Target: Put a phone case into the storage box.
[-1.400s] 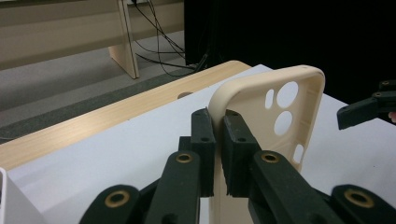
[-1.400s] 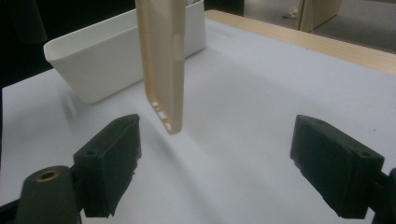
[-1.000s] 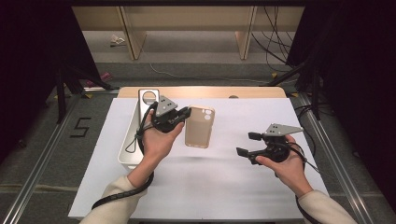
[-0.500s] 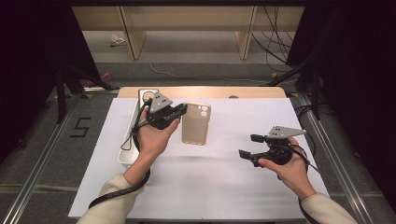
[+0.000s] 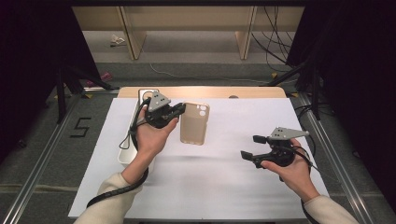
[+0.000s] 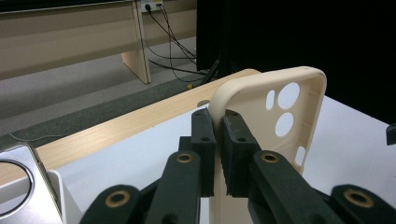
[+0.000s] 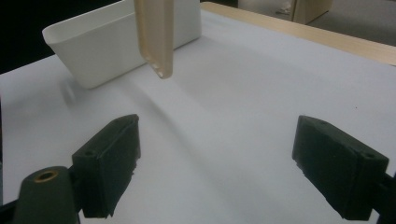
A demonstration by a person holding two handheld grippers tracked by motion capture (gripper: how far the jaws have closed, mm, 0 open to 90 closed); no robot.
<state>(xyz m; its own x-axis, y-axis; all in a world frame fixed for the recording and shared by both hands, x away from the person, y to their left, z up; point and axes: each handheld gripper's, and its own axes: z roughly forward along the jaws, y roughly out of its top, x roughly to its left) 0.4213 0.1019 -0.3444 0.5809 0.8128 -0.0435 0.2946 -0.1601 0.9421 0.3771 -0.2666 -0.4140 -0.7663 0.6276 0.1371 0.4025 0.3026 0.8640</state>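
The left hand-held gripper (image 5: 180,110) pinches the phone case's (image 5: 194,123) side rim, its long axis pointing away across the desk (image 5: 224,186), left of the wide-open, empty right hand-held gripper (image 5: 252,147).

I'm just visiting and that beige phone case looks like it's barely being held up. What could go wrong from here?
The left gripper pinches the phone case only by one thin side edge, so it might twist or slip out and drop onto the white table. It hangs close to the white bin, so a swing could knock that. The right gripper waits open and apart; reaching in off-centre could push the case loose.
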